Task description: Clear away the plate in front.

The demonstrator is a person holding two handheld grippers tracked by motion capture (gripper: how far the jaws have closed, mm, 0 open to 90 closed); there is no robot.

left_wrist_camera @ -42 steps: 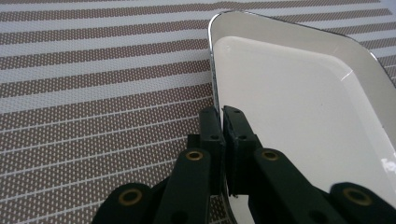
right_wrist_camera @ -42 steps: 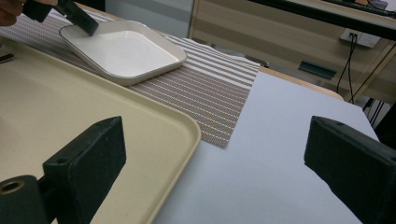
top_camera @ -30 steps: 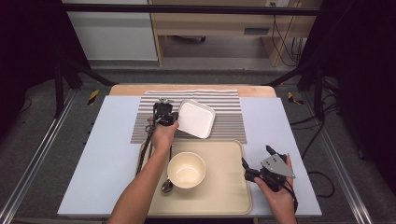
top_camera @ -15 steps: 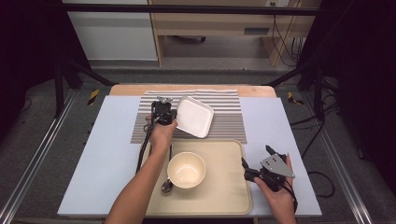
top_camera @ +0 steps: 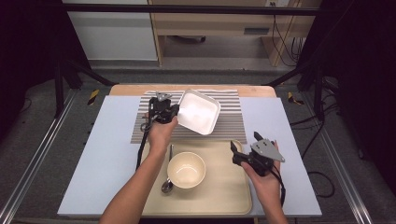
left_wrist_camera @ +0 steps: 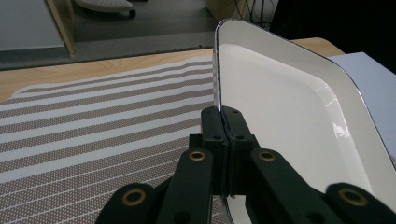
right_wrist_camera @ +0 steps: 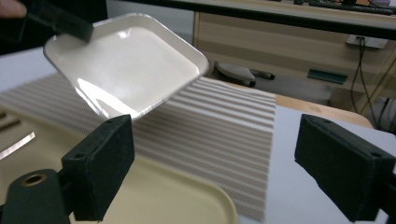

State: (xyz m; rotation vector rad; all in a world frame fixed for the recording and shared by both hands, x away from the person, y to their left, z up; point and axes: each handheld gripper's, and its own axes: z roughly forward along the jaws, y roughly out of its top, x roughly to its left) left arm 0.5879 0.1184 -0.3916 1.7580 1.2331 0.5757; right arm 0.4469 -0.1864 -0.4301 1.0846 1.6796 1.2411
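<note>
A white square plate [top_camera: 200, 112] hangs tilted above the striped placemat [top_camera: 233, 127], lifted clear of it. My left gripper [top_camera: 174, 112] is shut on the plate's left rim; in the left gripper view the jaws [left_wrist_camera: 223, 122] pinch the thin edge of the plate [left_wrist_camera: 285, 116]. My right gripper [top_camera: 244, 141] hovers over the right side of the beige tray [top_camera: 224, 198]. Its jaws have just been closing a little, are still wide apart, and have nothing between them [right_wrist_camera: 224, 156]. From there the plate [right_wrist_camera: 126, 65] shows ahead and to the left.
A cream bowl [top_camera: 187, 170] stands on the tray's left half with a spoon [top_camera: 167, 184] beside it. Tray and placemat lie on a pale blue mat [top_camera: 107, 154] over the wooden table. Beyond the table's far edge stands a wooden cabinet [top_camera: 219, 23].
The left gripper has raised the plate off the placemat and tilted it. The right hand has moved up and forward over the tray's right edge.
</note>
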